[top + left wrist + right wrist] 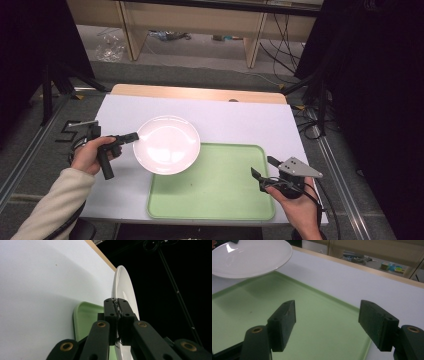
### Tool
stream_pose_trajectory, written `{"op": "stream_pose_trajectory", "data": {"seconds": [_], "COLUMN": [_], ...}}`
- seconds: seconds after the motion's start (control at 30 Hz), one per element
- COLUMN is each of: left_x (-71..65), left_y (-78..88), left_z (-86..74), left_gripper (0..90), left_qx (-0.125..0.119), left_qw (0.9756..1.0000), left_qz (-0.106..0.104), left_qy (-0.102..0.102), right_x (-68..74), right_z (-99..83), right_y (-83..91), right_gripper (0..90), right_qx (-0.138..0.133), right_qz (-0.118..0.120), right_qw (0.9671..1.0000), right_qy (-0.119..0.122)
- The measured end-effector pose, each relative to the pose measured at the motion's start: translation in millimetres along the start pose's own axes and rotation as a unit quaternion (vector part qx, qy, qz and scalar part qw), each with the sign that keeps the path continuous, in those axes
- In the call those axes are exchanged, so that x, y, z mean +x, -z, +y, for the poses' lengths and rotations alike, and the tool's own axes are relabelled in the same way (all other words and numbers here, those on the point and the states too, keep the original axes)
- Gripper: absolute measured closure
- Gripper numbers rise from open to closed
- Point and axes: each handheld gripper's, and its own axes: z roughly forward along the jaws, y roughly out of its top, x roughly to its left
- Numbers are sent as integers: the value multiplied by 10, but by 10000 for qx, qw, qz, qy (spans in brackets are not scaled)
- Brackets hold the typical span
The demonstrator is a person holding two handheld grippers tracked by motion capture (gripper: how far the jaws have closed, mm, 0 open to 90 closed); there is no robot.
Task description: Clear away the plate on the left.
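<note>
Item 1: right gripper, nearest the camera in the high view, held at about 5 o'clock on the table. Its jaws are spread wide apart and nothing is held between them; in the right gripper view they hover over the near right part of the tray.

Item 2: green tray, flat, shallow-rimmed, laid on the white table from centre toward 5 o'clock. Nothing is seen lying in it.

Item 3: left gripper, held at about 9 o'clock, pointed toward 3 o'clock. Its jaws are closed together on the rim of the plate, as seen in the left gripper view, where the rim is pinched between the two pads.

Item 4: white plate, round and empty, gripped at its 9 o'clock edge. It is judged to be carried clear of the table, its 4 o'clock portion overhanging the tray's far left corner; a shadow is cast below it on the tray.

Handling note (judgement): the plate is presumably being set into the tray. With only a one-sided rim pinch, the plate should be kept level and moved slowly toward 4 o'clock, lowered until its base is seated flat inside the rim, and released only then. The free gripper could be used to steady the opposite edge.
</note>
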Motion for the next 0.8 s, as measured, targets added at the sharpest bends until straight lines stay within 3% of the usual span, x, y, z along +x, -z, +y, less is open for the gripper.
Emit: {"op": "stream_pose_trajectory", "data": {"seconds": [0.43, 0.47, 0.8], "left_x": [-16, -20, -33], "left_y": [-37, -30, -57], "left_z": [-20, -16, -34], "left_gripper": [866, 866, 867], "left_qx": [-27, 54, 99], "left_qw": [10000, 10000, 9999], "left_qz": [-66, 24, -7], "left_qy": [2, -24, -66], "right_x": [-3, -3, -2], "right_z": [-1, -1, 0], "right_y": [-1, 0, -1], "right_gripper": [311, 311, 311], "right_qx": [9, 10, 9], "right_qz": [-5, -5, 0], "right_qw": [10000, 10000, 10000], "right_qy": [5, 3, 3]}}
